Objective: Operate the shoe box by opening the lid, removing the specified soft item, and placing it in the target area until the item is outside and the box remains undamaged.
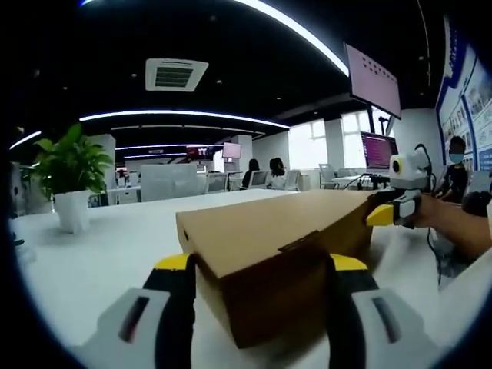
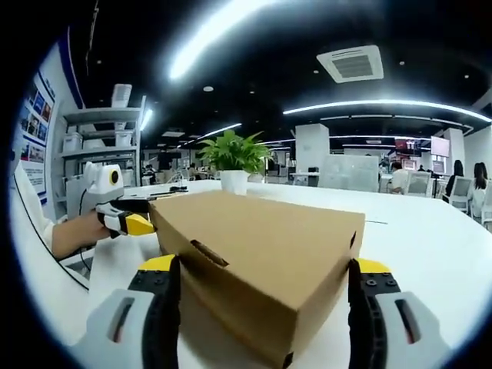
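Office lights glare above a broad white desk (image 1: pixel 92 254) where a closed cardboard shoe box (image 1: pixel 269 254) sits. Light, thin-walled and easily creased, it should be taken by the lid's lower edge at the ends, not squeezed. Left gripper (image 1: pixel 261 277) straddles one end, jaws spread on either side, gripping nothing; right gripper (image 2: pixel 265 280) straddles the opposite end likewise, released. A potted plant (image 2: pixel 233 157) stands well beyond.

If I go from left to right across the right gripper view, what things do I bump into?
A person's hand → the other gripper with yellow tips → the cardboard shoe box, lid closed → bare white table → people sitting far off.
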`<action>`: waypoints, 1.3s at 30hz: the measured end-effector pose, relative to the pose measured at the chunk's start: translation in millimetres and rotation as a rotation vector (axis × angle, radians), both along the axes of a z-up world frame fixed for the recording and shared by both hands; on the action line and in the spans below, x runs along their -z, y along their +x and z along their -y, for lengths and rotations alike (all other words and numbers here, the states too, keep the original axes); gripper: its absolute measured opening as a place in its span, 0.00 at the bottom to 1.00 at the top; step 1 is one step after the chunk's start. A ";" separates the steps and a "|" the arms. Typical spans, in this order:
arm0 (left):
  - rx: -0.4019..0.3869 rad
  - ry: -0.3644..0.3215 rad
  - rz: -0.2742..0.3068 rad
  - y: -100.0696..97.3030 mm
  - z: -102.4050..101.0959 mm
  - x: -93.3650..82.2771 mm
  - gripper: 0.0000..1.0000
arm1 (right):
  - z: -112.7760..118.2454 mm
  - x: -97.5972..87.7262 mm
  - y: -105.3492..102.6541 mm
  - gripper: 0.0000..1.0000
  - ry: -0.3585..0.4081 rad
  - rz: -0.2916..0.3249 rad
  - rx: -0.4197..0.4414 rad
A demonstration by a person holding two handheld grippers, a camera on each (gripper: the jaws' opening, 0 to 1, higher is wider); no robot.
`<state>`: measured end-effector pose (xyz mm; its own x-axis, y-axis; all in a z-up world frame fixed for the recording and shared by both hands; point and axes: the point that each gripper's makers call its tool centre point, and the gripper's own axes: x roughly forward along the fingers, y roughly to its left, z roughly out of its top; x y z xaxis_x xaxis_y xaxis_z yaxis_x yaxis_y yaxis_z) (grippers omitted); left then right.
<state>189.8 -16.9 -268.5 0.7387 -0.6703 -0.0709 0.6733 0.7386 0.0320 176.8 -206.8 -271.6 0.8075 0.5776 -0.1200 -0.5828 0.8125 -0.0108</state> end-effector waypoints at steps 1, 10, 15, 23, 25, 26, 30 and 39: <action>0.002 -0.004 0.002 -1.9 -0.8 0.0 0.68 | 0.2 0.0 -1.0 0.92 0.004 0.005 -0.004; 0.041 0.023 -0.015 -11.2 -7.2 -1.1 0.64 | -3.9 -2.7 -12.3 0.90 -0.019 -0.002 0.006; 0.032 0.010 -0.006 -14.6 -11.2 0.6 0.64 | -6.2 -2.2 -16.5 0.89 -0.018 0.006 0.013; 0.033 0.007 -0.004 -16.8 -12.4 -0.2 0.64 | -2.6 -1.4 -15.4 0.88 -0.043 -0.009 0.006; 0.031 0.010 -0.007 -17.8 -14.6 -0.5 0.63 | -3.5 -1.6 -17.1 0.87 -0.045 -0.003 0.010; 0.031 0.012 -0.010 -18.0 -15.0 -0.7 0.63 | -4.0 -1.3 -18.0 0.87 -0.044 0.000 0.011; 0.037 0.023 -0.022 -20.8 -16.1 -0.4 0.62 | -4.1 -1.3 -18.1 0.87 -0.036 0.005 0.007; 0.048 0.030 -0.039 -27.6 -17.8 1.4 0.61 | -3.4 -0.9 -20.1 0.87 -0.046 -0.002 0.004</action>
